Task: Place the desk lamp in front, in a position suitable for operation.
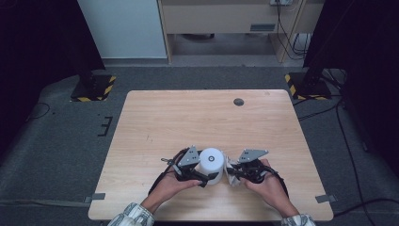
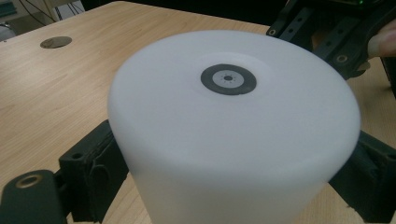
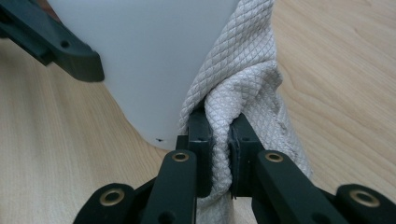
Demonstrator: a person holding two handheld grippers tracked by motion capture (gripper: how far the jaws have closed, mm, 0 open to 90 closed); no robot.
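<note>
My left gripper (image 1: 203, 178) is clamped on the white cylinder (image 1: 211, 165), one jaw on each side of its wall; in the left gripper view the cylinder (image 2: 233, 135) stands upright between my jaws, its flat top carrying a small dark ring (image 2: 228, 79). It sits on the wooden table (image 1: 155, 122), near the front edge and about midway across. My right gripper (image 1: 236, 176) pinches a fold of quilted white cloth (image 3: 243, 88) tight between its jaws, and the cloth lies against the cylinder's (image 3: 149, 56) side. In the high view the cloth (image 1: 232, 170) bunches just right of the cylinder
</note>
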